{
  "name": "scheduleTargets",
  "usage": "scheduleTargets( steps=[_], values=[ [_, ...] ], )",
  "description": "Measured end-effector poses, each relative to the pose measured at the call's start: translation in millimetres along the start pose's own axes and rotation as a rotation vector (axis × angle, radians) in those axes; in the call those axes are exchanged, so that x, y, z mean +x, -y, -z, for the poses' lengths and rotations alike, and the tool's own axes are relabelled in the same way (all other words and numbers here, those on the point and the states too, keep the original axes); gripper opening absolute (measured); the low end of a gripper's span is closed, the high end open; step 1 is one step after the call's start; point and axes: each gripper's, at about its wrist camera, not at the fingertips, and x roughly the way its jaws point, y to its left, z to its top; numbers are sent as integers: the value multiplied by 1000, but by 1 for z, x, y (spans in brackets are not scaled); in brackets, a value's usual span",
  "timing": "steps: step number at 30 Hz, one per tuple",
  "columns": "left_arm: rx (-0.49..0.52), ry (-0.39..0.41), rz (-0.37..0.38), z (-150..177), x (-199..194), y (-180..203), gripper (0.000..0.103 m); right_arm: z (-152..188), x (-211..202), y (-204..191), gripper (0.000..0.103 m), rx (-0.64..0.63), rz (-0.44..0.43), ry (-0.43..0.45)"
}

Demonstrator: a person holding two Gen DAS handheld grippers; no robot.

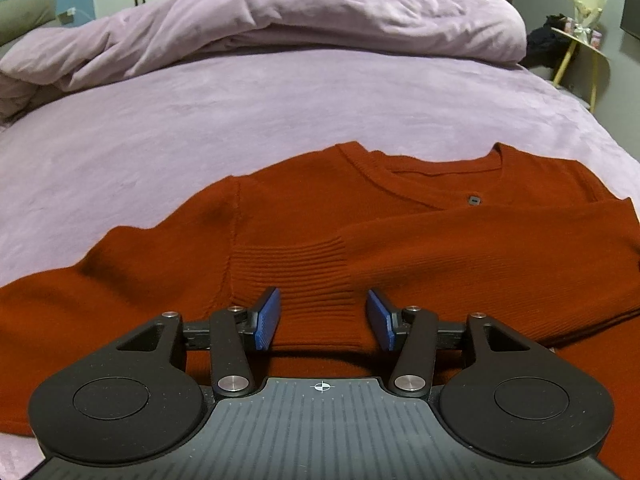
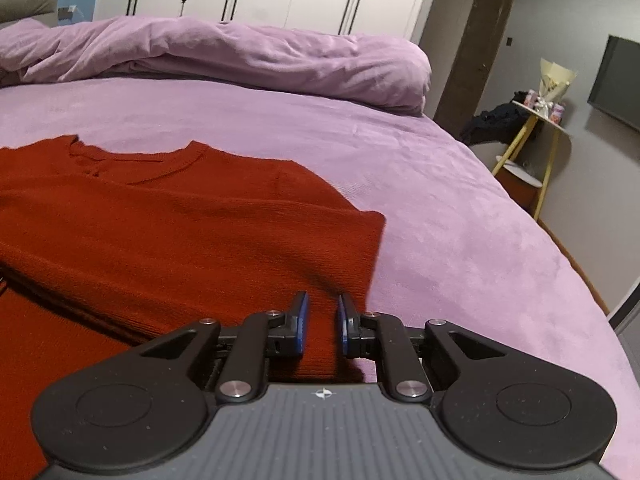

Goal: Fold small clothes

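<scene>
Here, a red knit cardigan (image 1: 304,216) lies flat on the purple bed sheet (image 1: 200,120), neck pointing away toward the bunched-up purple duvet (image 1: 280,28). One sleeve (image 1: 480,256) is folded across the front, and its ribbed cuff (image 1: 304,280) sits in the middle of the cardigan.

The left gripper (image 1: 322,320) hangs right over that cuff. Its blue pads (image 1: 268,318) stand apart on each side of the cuff and do not press on it, so it is open and holds nothing.

The right gripper (image 2: 322,324) is at the right edge of the cardigan, near the folded corner (image 2: 370,220). Its pads are close together with a strip of red knit showing in the small gap. I cannot tell if they are pinching the cloth or just sitting above it.

What could go wrong? The sleeve is only lying there, loose. If the left gripper bumps or drags the cuff, the sleeve could slide off and the fold would come undone. If the right gripper only has a thin bit of knit, the edge could slip out when lifted. Pulling one side harder than the other could make the cardigan bunch up and fold crooked.
</scene>
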Motion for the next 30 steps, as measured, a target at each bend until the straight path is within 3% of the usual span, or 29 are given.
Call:
scheduleTargets(
  steps=[2,4,8,13,15,17,20,26,30],
  values=[
    [0,-2,-3,0,0,0,55,3,6,8,29,17,63,-17],
    [0,-3,-6,0,0,1,55,2,7,19,29,80,32,-27],
    [-40,-8,-7,0,-4,-2,58,-7,-5,4,23,-17,49,-30],
    [-44,-18,-21,0,-7,-4,65,-11,-25,-21,23,-21,-87,35],
    [-34,-22,-28,1,-6,-6,70,-2,-16,-33,19,-88,-70,3],
    [-36,-24,-32,1,-5,-8,73,6,-11,-37,19,-141,-23,26],
    [-52,-28,-38,3,-2,-13,81,8,-4,-28,20,-135,9,16],
    [-114,-36,-7,6,-8,-25,80,7,-6,-36,20,-198,34,5],
    [-133,-37,6,10,-17,-31,78,1,-25,-37,20,-129,-10,-1]
  ],
)
